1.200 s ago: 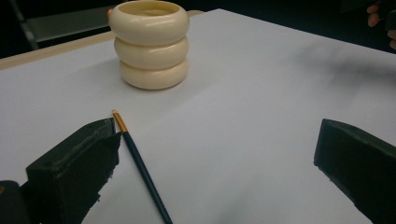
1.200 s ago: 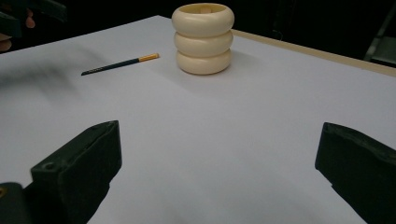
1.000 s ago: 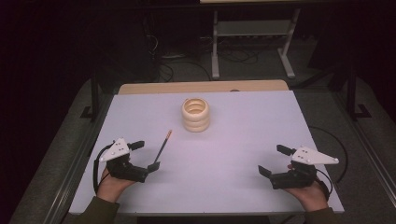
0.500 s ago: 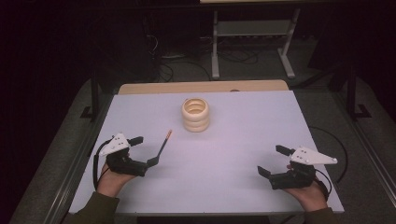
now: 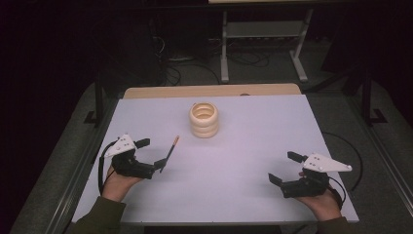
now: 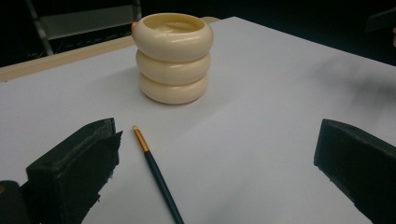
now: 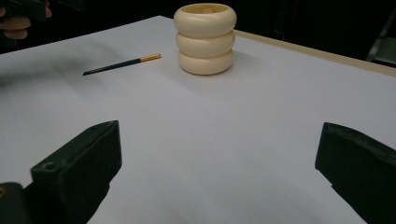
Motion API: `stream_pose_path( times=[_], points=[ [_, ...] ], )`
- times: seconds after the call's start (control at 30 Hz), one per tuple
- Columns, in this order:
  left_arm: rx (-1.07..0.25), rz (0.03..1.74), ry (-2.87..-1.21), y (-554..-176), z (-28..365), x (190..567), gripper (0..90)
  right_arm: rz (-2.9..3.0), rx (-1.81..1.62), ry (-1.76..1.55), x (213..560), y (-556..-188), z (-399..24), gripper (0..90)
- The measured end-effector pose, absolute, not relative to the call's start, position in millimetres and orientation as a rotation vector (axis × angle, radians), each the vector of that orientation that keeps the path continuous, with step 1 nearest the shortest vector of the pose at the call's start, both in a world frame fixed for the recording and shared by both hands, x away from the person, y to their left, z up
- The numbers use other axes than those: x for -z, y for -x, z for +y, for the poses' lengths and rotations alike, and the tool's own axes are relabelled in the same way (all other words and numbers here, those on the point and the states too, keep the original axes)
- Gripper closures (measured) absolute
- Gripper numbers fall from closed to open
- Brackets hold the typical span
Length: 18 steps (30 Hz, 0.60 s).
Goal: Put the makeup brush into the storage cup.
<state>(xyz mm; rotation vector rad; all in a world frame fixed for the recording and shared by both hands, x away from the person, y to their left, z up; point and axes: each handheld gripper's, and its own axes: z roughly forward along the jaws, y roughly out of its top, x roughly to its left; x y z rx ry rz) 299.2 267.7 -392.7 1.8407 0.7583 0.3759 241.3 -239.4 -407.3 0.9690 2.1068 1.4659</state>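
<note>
White table (image 5: 272,141) sheeting covers the work surface, with dark floor, cables and a metal stand beyond its far edge. On it lies a thin paintbrush (image 5: 170,151), dark-handled with a gold ferrule and a pale tip, a little to the near left of a cream ribbed holder (image 5: 203,119) that stands upright near the table's middle. The brush's long axis runs from the left gripper (image 5: 151,155) away toward the holder, tip end farther off; in the left gripper view the paintbrush (image 6: 154,172) passes between the two spread jaws, nearer the left one, and touches neither. The left hand (image 5: 117,181) is plainly the nearer one (the right is well apart, across the table). It rests low on the sheet, its gripper levelled along the surface and aimed at the holder (image 6: 173,56). The right gripper (image 5: 285,168) is likewise spread wide and holds nothing, lying near the near right corner, pointed inward. A pinch on the handle looks like the likely next move.
</note>
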Motion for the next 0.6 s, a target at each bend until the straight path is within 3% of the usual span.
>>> stream_pose_path(
  times=[0.6],
  points=[
    [-0.363,0.768,-1.858,-312,263,388,0.0,2.102,-1.470,-0.964,406,-242,-239,0.0]
  ],
)
